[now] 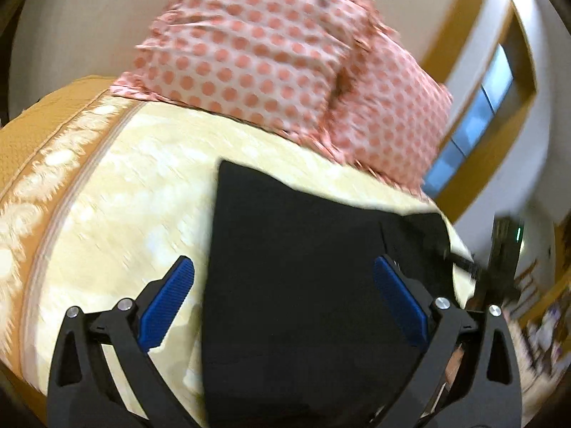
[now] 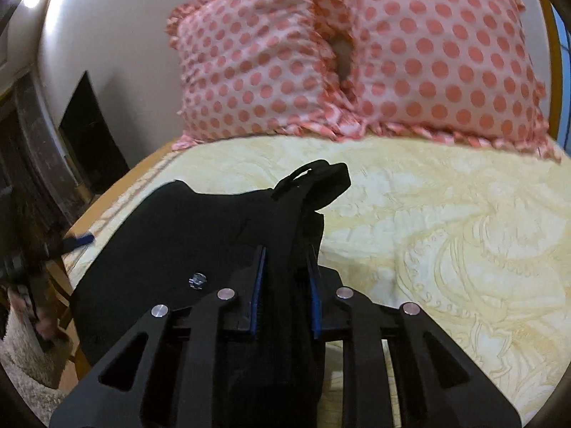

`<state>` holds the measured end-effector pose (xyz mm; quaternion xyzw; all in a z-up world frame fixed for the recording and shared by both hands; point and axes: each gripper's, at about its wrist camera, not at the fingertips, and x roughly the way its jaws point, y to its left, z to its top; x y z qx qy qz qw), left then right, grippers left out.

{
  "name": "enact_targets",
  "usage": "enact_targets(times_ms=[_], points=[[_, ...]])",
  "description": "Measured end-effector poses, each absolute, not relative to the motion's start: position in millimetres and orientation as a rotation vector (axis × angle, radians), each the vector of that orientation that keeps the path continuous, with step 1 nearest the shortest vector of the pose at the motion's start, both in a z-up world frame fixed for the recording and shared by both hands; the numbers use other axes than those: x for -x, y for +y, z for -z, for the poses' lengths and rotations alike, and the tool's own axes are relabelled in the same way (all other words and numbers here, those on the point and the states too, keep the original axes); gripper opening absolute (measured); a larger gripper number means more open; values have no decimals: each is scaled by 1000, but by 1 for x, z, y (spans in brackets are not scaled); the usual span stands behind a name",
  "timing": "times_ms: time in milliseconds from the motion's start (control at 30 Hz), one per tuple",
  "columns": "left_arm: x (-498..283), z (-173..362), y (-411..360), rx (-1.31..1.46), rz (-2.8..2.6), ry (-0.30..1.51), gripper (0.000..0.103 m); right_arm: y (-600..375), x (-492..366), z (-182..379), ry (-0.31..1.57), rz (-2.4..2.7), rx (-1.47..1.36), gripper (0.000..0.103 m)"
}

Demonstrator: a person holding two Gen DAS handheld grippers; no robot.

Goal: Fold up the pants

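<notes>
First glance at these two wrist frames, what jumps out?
The pink polka-dot pillows, propped against the wall at the far end of the bed. Next, the black pants spread on the cream patterned bedspread. The right gripper is clamped on a bunched fold of them, while the left gripper stands wide open above the cloth.

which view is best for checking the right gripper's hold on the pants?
Right wrist view. The right gripper is shut on a bunched fold of the black pants, with cloth visible between both blue pads. The left wrist view shows the pants lying flat on the bed; the right gripper there is only a dark blur at the frame's right edge.
</notes>
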<state>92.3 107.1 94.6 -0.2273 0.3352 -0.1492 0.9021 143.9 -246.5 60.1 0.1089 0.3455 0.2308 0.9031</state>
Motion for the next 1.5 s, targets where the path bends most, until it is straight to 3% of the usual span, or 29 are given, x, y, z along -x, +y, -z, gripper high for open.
enact_targets(times_ms=[100,267,300,467,533,667,700,833,1133,1500], points=[[-128,-94,125,497,316,783,97,-254,-149,-52,734,-482,-284,21],[-190,-64,123,510,392,1000,79,-257,-152,-48,743,-485,-306,21],[-194,-59,121,518,403,1021,73,-257,-152,-48,745,-487,-310,21],[-199,-55,105,497,432,1052,60,-259,-158,-42,779,-484,-328,23],[-195,-57,99,459,414,1043,60,-261,-162,-38,810,-472,-345,32],[-187,-59,97,451,398,1028,52,-267,-170,-28,858,-473,-408,40],[-186,-61,96,434,384,1026,44,-268,-170,-28,857,-480,-419,41],[-185,-66,87,364,356,1010,11,-264,-163,-37,808,-510,-383,24],[-192,-99,72,264,337,928,8,-261,-180,-78,741,-540,-341,19],[-301,-133,64,231,252,824,8,-267,-277,-111,614,-429,-306,18]])
